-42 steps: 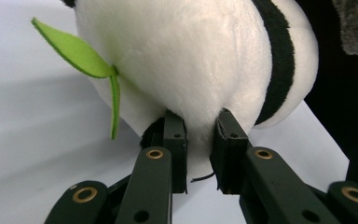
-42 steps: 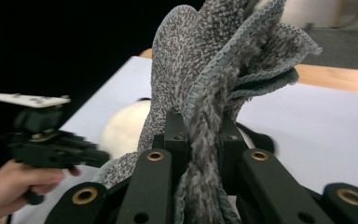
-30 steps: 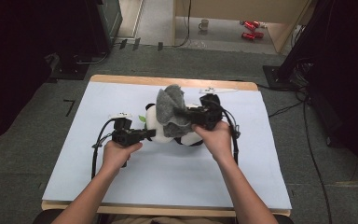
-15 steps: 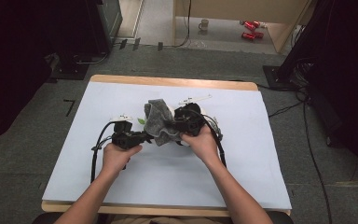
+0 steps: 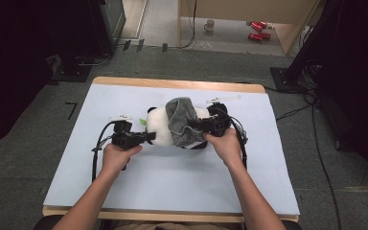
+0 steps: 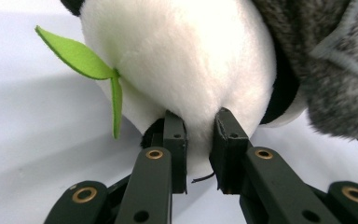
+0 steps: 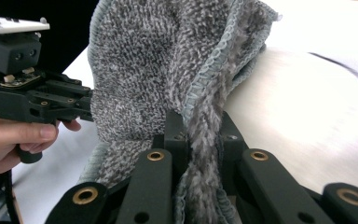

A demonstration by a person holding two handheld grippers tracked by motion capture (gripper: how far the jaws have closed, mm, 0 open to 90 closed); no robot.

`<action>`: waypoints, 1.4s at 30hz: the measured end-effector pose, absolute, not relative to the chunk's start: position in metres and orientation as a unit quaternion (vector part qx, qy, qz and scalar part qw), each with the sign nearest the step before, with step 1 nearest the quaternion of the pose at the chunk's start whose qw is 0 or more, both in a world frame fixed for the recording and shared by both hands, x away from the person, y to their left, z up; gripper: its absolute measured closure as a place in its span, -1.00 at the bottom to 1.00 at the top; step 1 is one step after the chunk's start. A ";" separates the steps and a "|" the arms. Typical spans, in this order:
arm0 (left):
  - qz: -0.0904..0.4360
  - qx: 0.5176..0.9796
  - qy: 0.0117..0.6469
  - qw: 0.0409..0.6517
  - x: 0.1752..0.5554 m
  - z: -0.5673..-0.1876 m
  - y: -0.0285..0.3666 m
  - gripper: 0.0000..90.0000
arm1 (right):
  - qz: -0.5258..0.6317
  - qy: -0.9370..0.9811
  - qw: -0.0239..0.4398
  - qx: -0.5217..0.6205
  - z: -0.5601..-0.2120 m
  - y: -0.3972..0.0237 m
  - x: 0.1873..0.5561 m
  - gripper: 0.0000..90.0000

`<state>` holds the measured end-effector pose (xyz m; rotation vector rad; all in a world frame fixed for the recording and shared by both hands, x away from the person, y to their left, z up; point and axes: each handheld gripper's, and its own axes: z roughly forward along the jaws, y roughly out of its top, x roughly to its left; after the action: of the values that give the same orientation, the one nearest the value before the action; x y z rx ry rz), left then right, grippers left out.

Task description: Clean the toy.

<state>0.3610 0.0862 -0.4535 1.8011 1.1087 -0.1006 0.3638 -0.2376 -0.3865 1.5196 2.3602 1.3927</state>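
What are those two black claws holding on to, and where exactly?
The left gripper pinches the panda plush by its white fur. The right gripper clamps the grey towel at a bunched edge.

beyond the table's far edge [image 5: 172, 84], on the floor: a mug [image 5: 210, 25], two red cans [image 5: 256, 31] side by side, black cables [image 5: 316, 139] trailing at right.

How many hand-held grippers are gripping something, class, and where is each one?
2. The left hand-held gripper pinches the white plush of the toy panda near its green leaf. The right hand-held gripper clamps the grey towel draped over the panda.
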 end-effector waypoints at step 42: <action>0.014 0.763 0.398 0.509 0.365 -0.455 0.090 0.06 | 0.424 0.750 0.051 0.505 -0.389 -0.266 0.353 0.78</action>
<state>0.3651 0.0898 -0.4548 1.8384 0.9596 0.0343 0.3528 -0.2656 -0.3891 1.5359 2.2828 1.2911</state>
